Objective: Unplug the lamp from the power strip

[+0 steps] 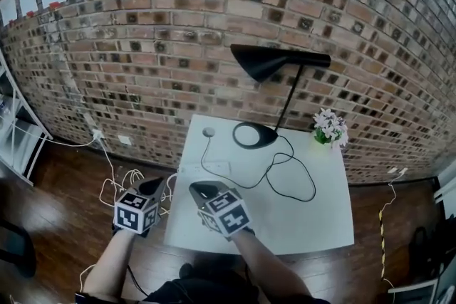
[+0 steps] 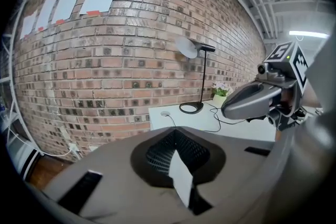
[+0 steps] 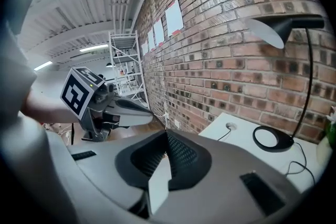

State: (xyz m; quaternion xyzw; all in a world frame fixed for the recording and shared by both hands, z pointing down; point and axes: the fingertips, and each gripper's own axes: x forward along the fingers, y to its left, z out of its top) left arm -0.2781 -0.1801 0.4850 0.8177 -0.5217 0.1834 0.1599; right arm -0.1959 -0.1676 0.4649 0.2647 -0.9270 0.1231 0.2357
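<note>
A black desk lamp (image 1: 274, 64) stands at the back of the white table (image 1: 313, 224), its round base (image 1: 254, 135) near the wall. Its black cord (image 1: 293, 178) loops across the top toward a white power strip (image 1: 214, 169) at the table's left side; the plug itself is too small to make out. My left gripper (image 1: 152, 186) hovers off the table's left edge, shut and empty. My right gripper (image 1: 201, 190) sits over the table's front left corner, just short of the strip, also shut and empty. The lamp (image 2: 202, 73) shows ahead in the left gripper view, and its base (image 3: 273, 139) in the right gripper view.
A small pot of white flowers (image 1: 329, 128) stands at the table's back right. A white round puck (image 1: 209, 132) with a thin lead lies behind the strip. White cables (image 1: 117, 185) trail over the wooden floor to a wall outlet (image 1: 97, 133). A brick wall backs the table; a metal rack (image 3: 125, 63) stands to the left.
</note>
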